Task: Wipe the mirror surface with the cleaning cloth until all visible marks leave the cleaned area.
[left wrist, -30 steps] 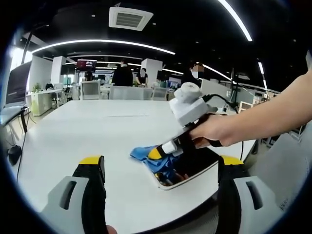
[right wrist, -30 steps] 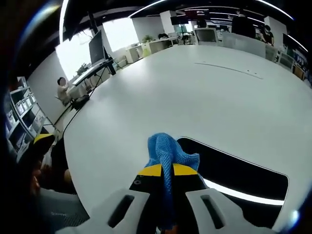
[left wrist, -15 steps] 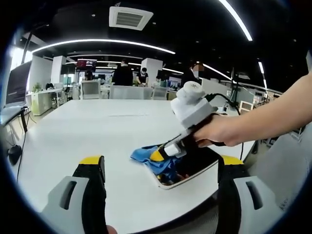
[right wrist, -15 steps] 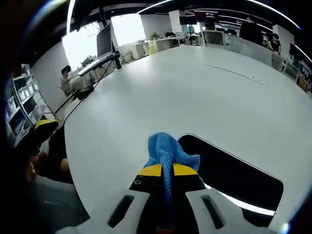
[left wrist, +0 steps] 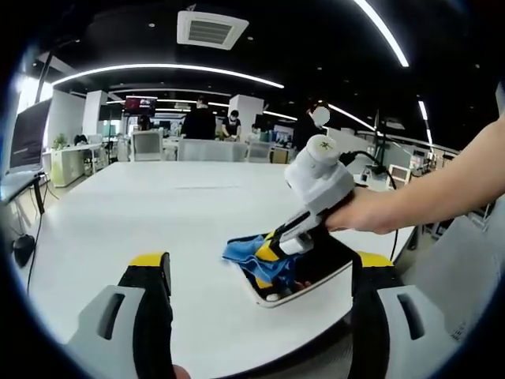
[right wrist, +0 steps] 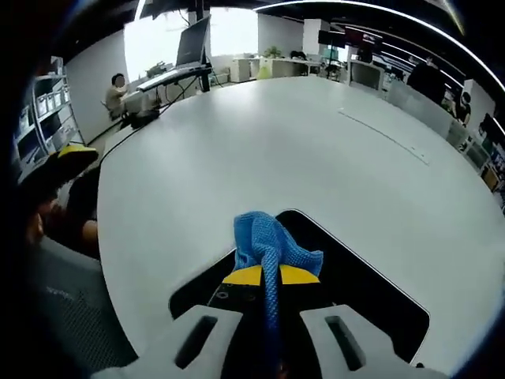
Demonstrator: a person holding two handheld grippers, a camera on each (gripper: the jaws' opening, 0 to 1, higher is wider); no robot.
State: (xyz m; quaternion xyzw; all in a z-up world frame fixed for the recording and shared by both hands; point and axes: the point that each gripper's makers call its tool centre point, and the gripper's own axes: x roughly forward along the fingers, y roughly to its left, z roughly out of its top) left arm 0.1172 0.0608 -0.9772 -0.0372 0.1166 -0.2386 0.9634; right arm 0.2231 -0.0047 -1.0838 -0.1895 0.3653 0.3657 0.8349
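The mirror (left wrist: pixel 316 267) lies flat near the table's front edge, a dark rectangle with a white rim; in the right gripper view the mirror (right wrist: pixel 371 294) reflects the dark ceiling. My right gripper (left wrist: pixel 267 254) is shut on the blue cleaning cloth (left wrist: pixel 251 256) and presses it onto the mirror's left end. From its own camera the right gripper (right wrist: pixel 268 275) holds the cloth (right wrist: pixel 268 239) bunched between yellow tips over the glass. My left gripper (left wrist: pixel 260 264) stands open in front of the mirror, holding nothing.
The big white table (left wrist: pixel 142 205) stretches away behind the mirror. Office chairs and standing people (left wrist: pixel 199 120) line the far side. A person's hand (left wrist: pixel 379 212) and forearm hold the right gripper. Desks with monitors (right wrist: pixel 177 59) stand beyond the table.
The right gripper has slid the cloth further onto the mirror, to the right in the left gripper view. The left gripper has stayed put.
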